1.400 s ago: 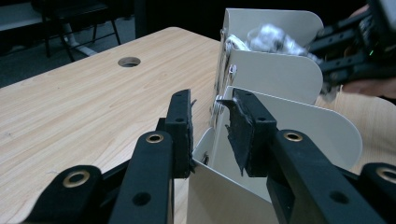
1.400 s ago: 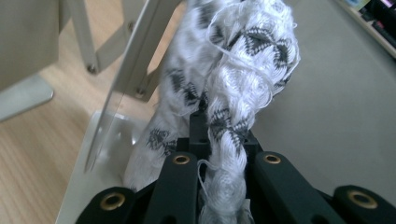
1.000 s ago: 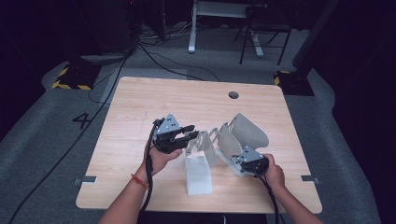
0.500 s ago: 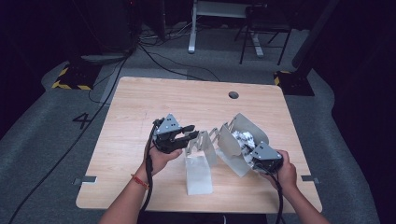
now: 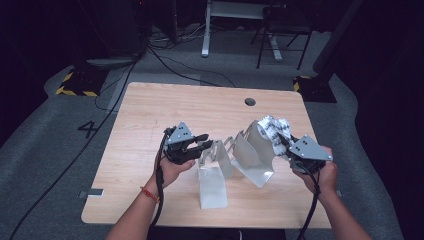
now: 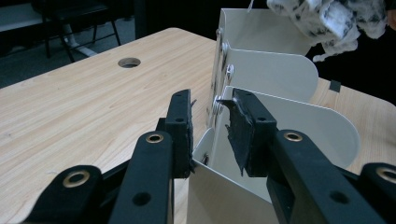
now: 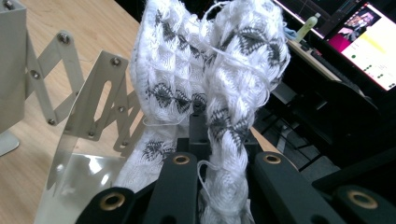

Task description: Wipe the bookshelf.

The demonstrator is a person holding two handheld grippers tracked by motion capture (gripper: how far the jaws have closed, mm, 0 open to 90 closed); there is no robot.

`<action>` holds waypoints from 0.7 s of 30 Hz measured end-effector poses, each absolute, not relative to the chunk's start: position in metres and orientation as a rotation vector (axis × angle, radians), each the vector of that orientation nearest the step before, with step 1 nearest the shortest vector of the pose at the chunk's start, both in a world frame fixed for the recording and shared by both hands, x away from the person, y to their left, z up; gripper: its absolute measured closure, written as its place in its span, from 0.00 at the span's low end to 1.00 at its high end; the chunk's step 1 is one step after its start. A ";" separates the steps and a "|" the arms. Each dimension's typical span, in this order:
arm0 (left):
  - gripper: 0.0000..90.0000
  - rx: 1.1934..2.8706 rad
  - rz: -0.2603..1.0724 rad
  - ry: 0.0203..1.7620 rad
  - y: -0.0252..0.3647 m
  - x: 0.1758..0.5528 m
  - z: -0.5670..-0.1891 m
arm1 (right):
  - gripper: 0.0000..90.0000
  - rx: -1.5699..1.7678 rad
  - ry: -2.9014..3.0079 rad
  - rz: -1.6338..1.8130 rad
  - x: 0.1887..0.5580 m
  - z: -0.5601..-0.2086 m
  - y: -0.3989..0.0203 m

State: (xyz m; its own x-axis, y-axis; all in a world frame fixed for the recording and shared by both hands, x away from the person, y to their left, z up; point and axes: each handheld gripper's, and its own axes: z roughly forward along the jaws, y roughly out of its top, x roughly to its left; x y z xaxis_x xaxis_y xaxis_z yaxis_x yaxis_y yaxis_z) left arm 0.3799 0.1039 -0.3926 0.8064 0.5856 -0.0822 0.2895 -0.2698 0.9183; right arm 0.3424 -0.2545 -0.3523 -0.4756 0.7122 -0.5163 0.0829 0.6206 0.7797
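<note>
Clamping a white-and-grey knitted cloth (image 7: 205, 98), the right gripper (image 5: 292, 150) has its two black jaws pressed together on the fabric, which bunches up and spills out above and ahead of the jaw tips in the right gripper view. In the high view the cloth (image 5: 272, 127) sits at the front of that gripper, raised over the far panel of a white metal folding rack (image 5: 250, 155) that stands on the wooden table (image 5: 150, 115). Just left of the right jaws in the right gripper view, the rack's scissor-link arms (image 7: 84, 88) and a shiny curved plate run down toward the table.

The left gripper (image 5: 197, 146) holds its jaws a little apart, astride the upright edge of the nearest rack panel (image 6: 280, 130); that edge, with its rivets, stands in the gap between the two pads. Whether the pads actually press on the metal cannot be told. Beyond the left jaw tips a second and a third panel rise one behind another, and the cloth (image 6: 327, 18) hangs above and behind the farthest one, well ahead of those jaws
</note>
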 end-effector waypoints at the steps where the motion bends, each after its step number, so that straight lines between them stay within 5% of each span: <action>1: 0.78 1.868 0.327 0.664 0.104 0.380 -0.393 | 0.93 0.629 1.944 0.875 0.342 -0.354 -0.254; 21: 0.78 1.862 0.323 0.665 0.104 0.380 -0.393 | 0.93 0.666 2.234 0.716 0.355 -0.460 -0.242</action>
State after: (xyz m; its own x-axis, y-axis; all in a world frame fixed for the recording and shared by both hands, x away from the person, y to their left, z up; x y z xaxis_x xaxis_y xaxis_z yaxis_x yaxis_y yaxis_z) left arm 0.3801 0.1038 -0.3931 0.8068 0.5841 -0.0886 0.2914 -0.2632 0.9197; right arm 0.3546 -0.2416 -0.4597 -0.6316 0.6309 -0.4507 0.2511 0.7164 0.6509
